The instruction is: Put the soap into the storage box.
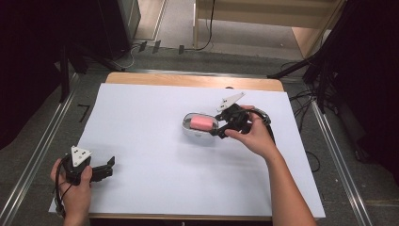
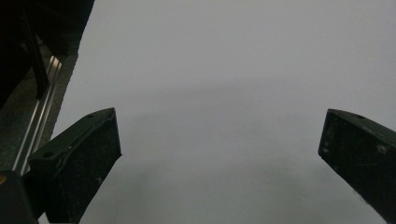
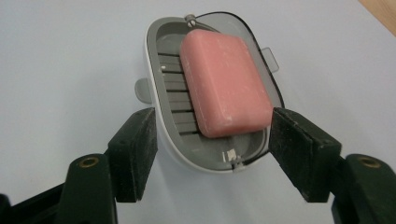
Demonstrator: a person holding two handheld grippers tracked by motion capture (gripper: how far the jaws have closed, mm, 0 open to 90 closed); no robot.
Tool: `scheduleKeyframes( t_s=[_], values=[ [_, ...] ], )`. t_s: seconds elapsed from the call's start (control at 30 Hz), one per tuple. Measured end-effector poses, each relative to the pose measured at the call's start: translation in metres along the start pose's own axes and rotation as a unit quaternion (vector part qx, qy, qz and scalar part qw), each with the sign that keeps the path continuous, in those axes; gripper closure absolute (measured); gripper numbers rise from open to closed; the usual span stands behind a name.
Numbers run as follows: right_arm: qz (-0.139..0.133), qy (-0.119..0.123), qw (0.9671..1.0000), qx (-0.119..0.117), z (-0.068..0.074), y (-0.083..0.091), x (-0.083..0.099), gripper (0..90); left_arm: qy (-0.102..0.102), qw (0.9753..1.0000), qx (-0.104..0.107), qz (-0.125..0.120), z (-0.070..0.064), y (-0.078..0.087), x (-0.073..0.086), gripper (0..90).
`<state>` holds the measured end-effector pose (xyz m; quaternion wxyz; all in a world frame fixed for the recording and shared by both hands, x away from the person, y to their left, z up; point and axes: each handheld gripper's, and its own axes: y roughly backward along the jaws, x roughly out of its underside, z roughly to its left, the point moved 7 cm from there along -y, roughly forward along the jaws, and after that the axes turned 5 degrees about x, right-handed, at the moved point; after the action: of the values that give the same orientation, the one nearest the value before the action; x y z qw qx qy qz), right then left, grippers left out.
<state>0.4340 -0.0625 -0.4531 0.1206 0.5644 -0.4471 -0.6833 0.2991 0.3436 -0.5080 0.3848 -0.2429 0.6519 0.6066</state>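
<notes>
A grey soap box [image 3: 154, 60] lies on the white sheet with its clear lid [image 3: 268, 70] swung open to one side. A pink bar of soap [image 3: 224, 84] rests tilted on the ribbed tray inside. In the high view the soap box [image 1: 195, 133] and its soap [image 1: 202, 122] sit right of the table's middle. My right gripper [image 3: 212, 126] has its jaws against both sides of the box's near end; in the high view this right gripper [image 1: 221, 129] reaches in from the right. My left gripper [image 1: 109, 165] rests open at the near left, and its jaws [image 2: 219, 135] hold nothing.
A white sheet [image 1: 150, 127] covers most of the wooden table [image 1: 188, 79]. Metal rails [image 1: 37, 150] run along both sides of the table. Cables and dark stands [image 1: 306, 70] lie on the floor beyond the far edge.
</notes>
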Motion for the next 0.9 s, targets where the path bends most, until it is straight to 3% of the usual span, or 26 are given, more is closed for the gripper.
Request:
scheduleKeyframes(
  t_s=[0.43,0.9],
  values=[
    [-0.008,-0.031,0.9994,0.012,-0.001,0.009,0.023,27.8,0.000,1.0000,0.000,0.000,0.000,0.000,0.000,0.0],
    [-0.017,-0.068,0.9964,0.047,-0.003,0.020,0.047,20.5,0.000,1.0000,0.000,0.000,0.000,0.000,0.000,0.0]
  ],
)
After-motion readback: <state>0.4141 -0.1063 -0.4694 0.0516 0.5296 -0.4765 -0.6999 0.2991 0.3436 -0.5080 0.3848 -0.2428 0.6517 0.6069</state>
